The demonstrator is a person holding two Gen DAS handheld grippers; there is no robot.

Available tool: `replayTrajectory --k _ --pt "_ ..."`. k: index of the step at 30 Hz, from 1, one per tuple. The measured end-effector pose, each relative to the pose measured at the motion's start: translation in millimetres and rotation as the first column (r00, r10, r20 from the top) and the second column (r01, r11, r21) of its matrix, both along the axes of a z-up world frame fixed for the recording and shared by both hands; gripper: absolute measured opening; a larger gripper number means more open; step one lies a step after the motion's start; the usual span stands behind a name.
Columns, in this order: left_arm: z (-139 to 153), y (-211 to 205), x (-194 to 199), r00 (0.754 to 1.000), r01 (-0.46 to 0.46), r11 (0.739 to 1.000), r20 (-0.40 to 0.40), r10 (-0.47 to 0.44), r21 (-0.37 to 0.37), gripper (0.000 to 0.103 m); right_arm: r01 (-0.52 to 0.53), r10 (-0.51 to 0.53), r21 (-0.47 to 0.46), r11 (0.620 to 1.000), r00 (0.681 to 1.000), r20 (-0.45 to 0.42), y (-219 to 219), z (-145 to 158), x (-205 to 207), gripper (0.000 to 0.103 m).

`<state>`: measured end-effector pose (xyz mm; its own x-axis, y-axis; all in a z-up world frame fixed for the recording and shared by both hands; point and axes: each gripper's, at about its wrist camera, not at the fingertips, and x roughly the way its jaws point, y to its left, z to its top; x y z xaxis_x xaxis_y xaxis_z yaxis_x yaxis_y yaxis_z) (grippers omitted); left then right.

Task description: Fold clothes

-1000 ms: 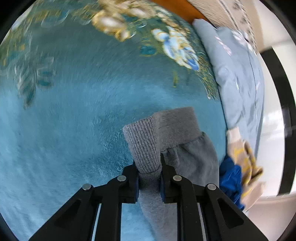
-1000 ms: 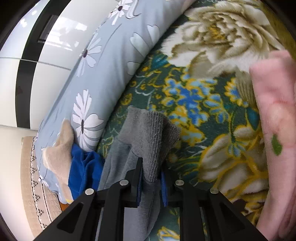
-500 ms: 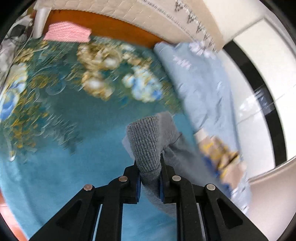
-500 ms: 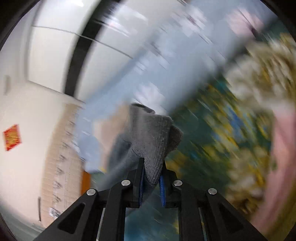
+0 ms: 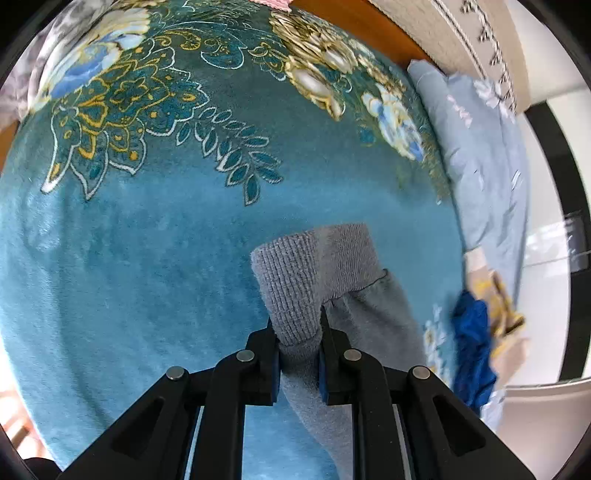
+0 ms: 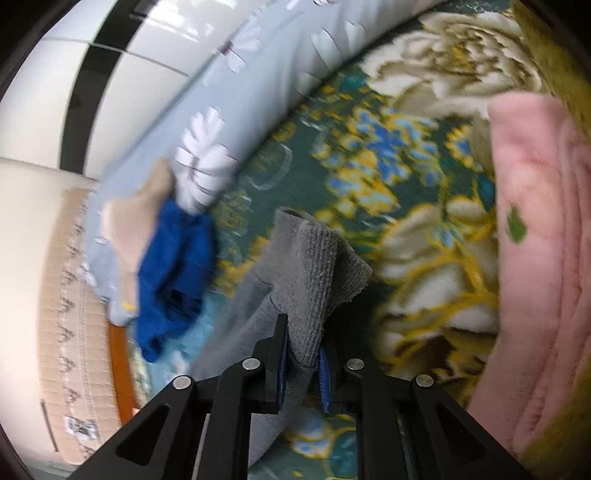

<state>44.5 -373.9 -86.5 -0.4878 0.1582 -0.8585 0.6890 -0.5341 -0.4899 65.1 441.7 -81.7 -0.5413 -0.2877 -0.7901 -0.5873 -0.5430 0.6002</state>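
Observation:
A grey knitted garment (image 5: 325, 280) with a ribbed cuff is held off the teal flowered bedspread (image 5: 147, 236). My left gripper (image 5: 297, 332) is shut on the ribbed cuff, whose cloth trails down to the right. In the right wrist view the same grey garment (image 6: 314, 266) stands up between the fingers, and my right gripper (image 6: 301, 343) is shut on its other ribbed edge. The rest of the cloth hangs below both grippers and is hidden by them.
A light blue flowered quilt (image 6: 229, 122) lies rolled along the bed's edge by the white wall. A blue garment (image 6: 173, 266) and a beige one (image 6: 136, 221) lie against it. A folded pink blanket (image 6: 539, 258) is at the right; an orange bed frame (image 5: 354, 22) is beyond.
Both grippers swung across the bed with the grey garment still clamped. The left wrist view swept toward the headboard and back over the teal cover; the right wrist view rolled toward the wall and returned.

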Motion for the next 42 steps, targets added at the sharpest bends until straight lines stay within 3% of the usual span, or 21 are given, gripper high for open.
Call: replayTrajectory --k 8,11,13,15,20,22,26,29,32,35,36,37,40,42 --pt "-15 -2 20 0.996 -0.074 0.994 0.054 0.07 0.075 0.024 -0.031 0.029 0.027 0.999 0.998 0.051 -2 5 -5 0.018" --pt "-3 2 17 0.997 -0.075 0.994 0.041 0.072 0.078 0.026 -0.017 0.014 0.06 0.998 0.999 0.048 -3 13 -5 0.025" --pt "10 2 21 0.996 -0.084 0.993 0.021 0.083 0.087 0.028 0.009 -0.011 0.085 0.996 1.0 0.026 -2 22 -3 0.04" --pt "23 3 25 0.995 -0.1 0.991 -0.006 0.101 0.093 0.036 0.033 -0.034 0.125 0.992 0.999 0.002 1 36 -2 0.048" --pt "49 5 29 0.978 -0.185 0.977 -0.076 0.194 0.11 0.038 0.06 -0.042 0.221 0.973 0.995 -0.085 6 75 -6 0.049" --pt "56 11 27 0.972 -0.191 0.973 -0.114 0.206 0.132 0.038 0.012 0.007 0.17 0.985 0.994 -0.109 0 79 -16 0.049" --pt "59 43 10 0.98 -0.11 0.976 -0.141 0.138 0.19 0.039 -0.063 0.064 0.019 0.998 0.996 -0.061 -18 52 -45 0.049" --pt "58 73 -5 0.987 -0.03 0.977 -0.148 0.063 0.213 0.039 -0.008 0.008 -0.083 0.997 1.0 -0.002 -21 23 -64 0.049" --pt "54 100 -11 0.99 0.026 0.977 -0.142 0.004 0.212 0.039 0.053 -0.049 -0.103 0.993 0.998 0.045 -19 6 -76 0.049" --pt "39 123 -18 0.993 0.061 0.974 -0.112 -0.037 0.219 0.039 0.107 -0.097 -0.102 0.989 0.991 0.094 -17 -4 -85 0.042" --pt "34 129 -19 0.994 0.069 0.972 -0.102 -0.047 0.225 0.039 0.118 -0.107 -0.096 0.988 0.987 0.117 -16 -7 -88 0.027" --pt "30 135 -20 0.994 0.076 0.97 -0.091 -0.056 0.231 0.039 0.124 -0.11 -0.087 0.988 0.984 0.143 -16 -9 -90 0.005" --pt "19 151 -20 0.995 0.089 0.964 -0.066 -0.075 0.249 0.039 0.148 -0.124 -0.128 0.981 0.977 0.174 -9 -12 -92 0.002" --pt "14 156 -20 0.996 0.086 0.963 -0.06 -0.073 0.256 0.039 0.176 -0.156 -0.163 0.971 0.979 0.128 0 -5 -92 0.002"
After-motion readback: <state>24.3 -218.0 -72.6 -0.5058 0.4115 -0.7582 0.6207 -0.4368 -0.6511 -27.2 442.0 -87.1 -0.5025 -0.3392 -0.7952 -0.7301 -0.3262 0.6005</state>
